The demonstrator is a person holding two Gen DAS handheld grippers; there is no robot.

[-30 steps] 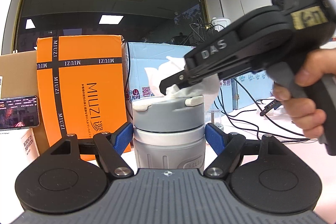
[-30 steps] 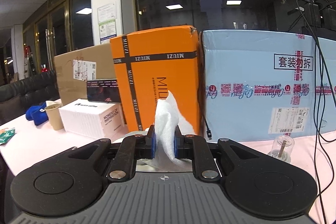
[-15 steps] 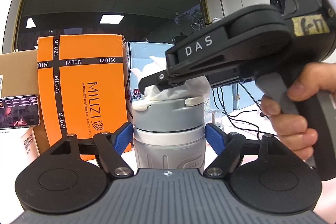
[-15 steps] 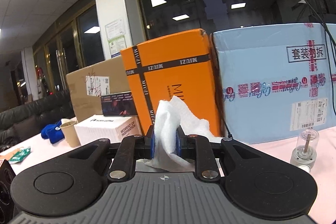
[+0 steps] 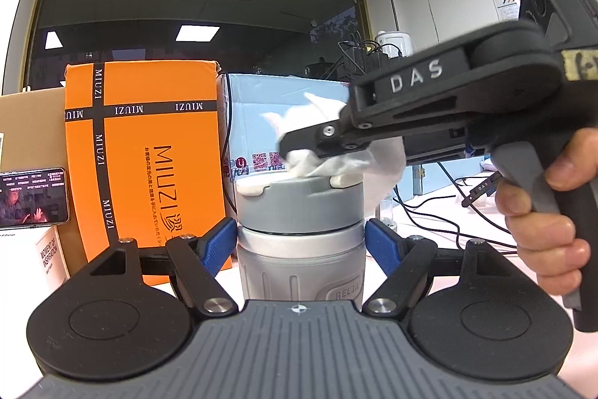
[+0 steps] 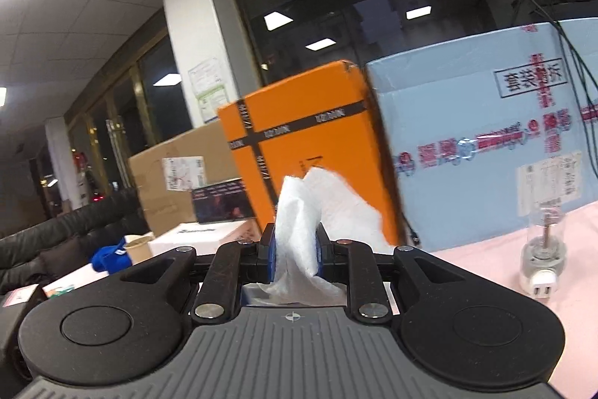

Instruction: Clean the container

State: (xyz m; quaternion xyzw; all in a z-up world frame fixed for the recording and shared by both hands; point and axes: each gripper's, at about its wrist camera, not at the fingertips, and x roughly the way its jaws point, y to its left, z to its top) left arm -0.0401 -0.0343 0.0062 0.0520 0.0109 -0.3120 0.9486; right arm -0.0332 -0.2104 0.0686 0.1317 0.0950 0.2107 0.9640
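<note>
- The grey container [image 5: 301,234] is held upright between the blue pads [image 5: 218,243] of the left gripper [image 5: 301,243], jaws clamped on its body.
- A white tissue [image 6: 302,242] is pinched in the right gripper [image 6: 297,249] (jaws closed on it) and pressed on the container's lid.
- An orange box [image 5: 142,167] is seen behind.

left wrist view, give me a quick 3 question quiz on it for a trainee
1. True or false: the white tissue in the right gripper rests on the lid of the grey container.
2. The left gripper has its blue pads: A) on either side of the container, B) shut on the tissue, C) around the orange box.
3. Fill in: the phone stands to the ___ of the orange box.

Key: 1 true; 2 A; 3 left
</note>
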